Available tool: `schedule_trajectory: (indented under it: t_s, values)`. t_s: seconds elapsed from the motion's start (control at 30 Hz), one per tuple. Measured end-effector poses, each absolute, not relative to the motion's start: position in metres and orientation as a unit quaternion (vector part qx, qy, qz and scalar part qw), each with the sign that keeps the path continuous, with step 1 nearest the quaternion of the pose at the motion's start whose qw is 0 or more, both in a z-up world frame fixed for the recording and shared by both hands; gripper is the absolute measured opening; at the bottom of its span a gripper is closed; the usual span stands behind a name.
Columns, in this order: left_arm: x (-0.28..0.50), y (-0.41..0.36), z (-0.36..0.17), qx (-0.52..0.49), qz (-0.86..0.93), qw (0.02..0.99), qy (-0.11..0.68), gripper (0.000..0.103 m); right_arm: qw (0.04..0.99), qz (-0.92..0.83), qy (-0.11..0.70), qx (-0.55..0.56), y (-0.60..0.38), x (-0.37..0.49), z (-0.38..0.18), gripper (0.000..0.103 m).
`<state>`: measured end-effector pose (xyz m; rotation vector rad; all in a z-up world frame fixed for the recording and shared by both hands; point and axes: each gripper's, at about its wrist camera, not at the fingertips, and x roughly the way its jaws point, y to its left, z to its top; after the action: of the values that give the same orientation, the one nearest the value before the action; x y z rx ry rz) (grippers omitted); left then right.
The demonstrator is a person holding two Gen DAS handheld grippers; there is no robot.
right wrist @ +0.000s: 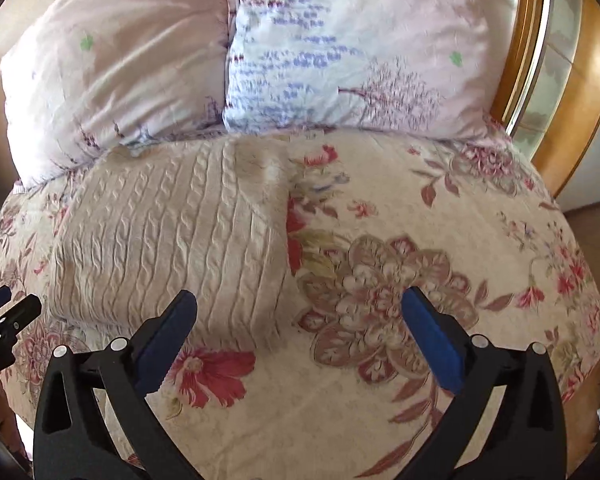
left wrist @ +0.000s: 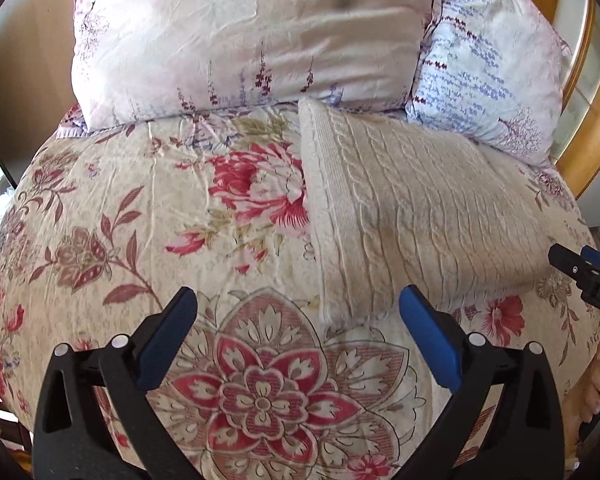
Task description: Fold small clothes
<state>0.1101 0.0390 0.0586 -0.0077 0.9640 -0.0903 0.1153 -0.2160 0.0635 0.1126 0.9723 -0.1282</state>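
**Desk:** What is cut off or hard to read here?

**Photographer:** The cream cable-knit garment (left wrist: 412, 216) lies folded on the floral quilt (left wrist: 112, 216), its far edge tucked against two pillows, so its sleeves and neckline cannot be made out. The pink pillow (left wrist: 236, 40) and the white, lavender-print pillow (left wrist: 488, 72) both run out of frame at the top. In the left wrist view, only the tip of the right gripper (left wrist: 580, 276) enters at the right edge, with part of a hand (left wrist: 596, 384) below it. A wooden frame (right wrist: 580, 92) curves past the bed, distorted by the lens.

**Desk:** And the tools?

**Photographer:** The left gripper (left wrist: 298, 300) is spread wide above the quilt, gripping nothing; its right blue pad (left wrist: 432, 340) sits just beside the garment's near corner. From the right wrist camera, the right gripper (right wrist: 300, 300) is equally wide apart and empty, its left finger (right wrist: 168, 336) over the knit's near edge; whether it touches cannot be told. The left gripper's tip (right wrist: 4, 320) shows at the left edge.
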Motion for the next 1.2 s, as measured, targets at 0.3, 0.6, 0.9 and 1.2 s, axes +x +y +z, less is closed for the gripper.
schedule_trajectory:
  t_s: [0.3,0.6,0.9,1.2]
  values:
    - [0.099,0.012,0.034,0.025,-0.037,0.862,0.505,0.101,0.86,-0.023,0.507,0.053,-0.2,0.105,0.037,0.102]
    - [0.099,0.004,0.018,0.045,-0.019,0.849,0.527,0.101,0.855,-0.013,0.519,0.022,-0.186,0.1,0.023,0.102]
    - [0.1,0.009,0.011,0.021,-0.016,0.844,0.536,0.101,0.848,-0.022,0.528,0.019,-0.187,0.097,0.011,0.102]
    - [0.102,0.009,0.011,0.024,-0.023,0.842,0.539,0.101,0.852,-0.022,0.523,0.017,-0.185,0.095,0.009,0.102]
